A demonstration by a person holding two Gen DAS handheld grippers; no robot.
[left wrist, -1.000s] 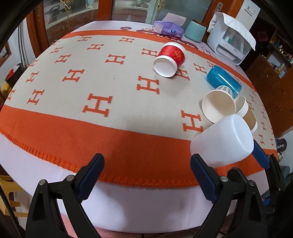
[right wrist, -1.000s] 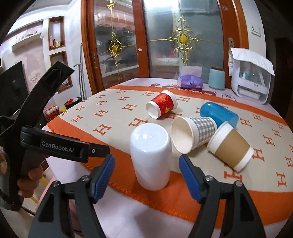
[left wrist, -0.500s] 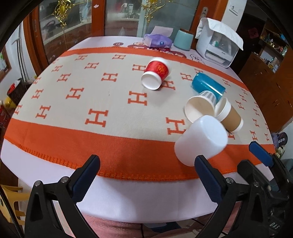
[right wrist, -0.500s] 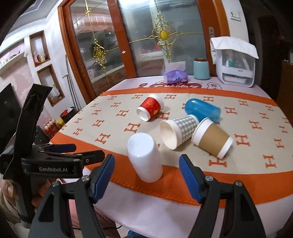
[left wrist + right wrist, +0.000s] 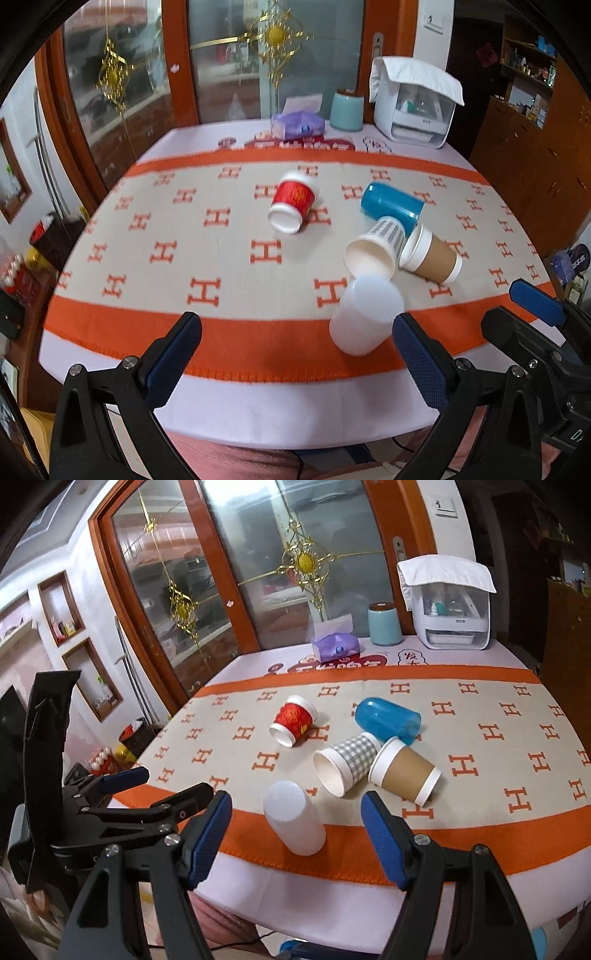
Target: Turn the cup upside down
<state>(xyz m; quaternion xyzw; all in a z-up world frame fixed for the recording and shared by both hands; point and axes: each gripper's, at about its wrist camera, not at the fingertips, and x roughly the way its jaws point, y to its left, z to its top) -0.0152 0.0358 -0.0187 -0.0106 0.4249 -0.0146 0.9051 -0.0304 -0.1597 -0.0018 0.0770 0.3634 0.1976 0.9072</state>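
Cup first: the white cup [image 5: 294, 818] stands mouth-down on the orange border of the blanket [image 5: 480, 834], near the table's front edge, closed base up, so I judge the flip done for this one. It looks like smooth, thin plastic, light and easy to tip, and probably slick against the pads; if I had to hold it again I would take it across the middle of the wall, squeezing gently so it neither bows nor squirts out. Just behind it lie the checked paper cup [image 5: 345, 762] and the brown sleeved cup [image 5: 406, 775], touching each other, with the blue tumbler [image 5: 388, 720] behind them and the red cup [image 5: 293, 720] apart to the left, all on their sides. My right gripper [image 5: 295, 840] hangs wide open, short of the white cup and holding nothing. My left gripper [image 5: 295, 354] is likewise spread and empty, the cup just inside its right finger.
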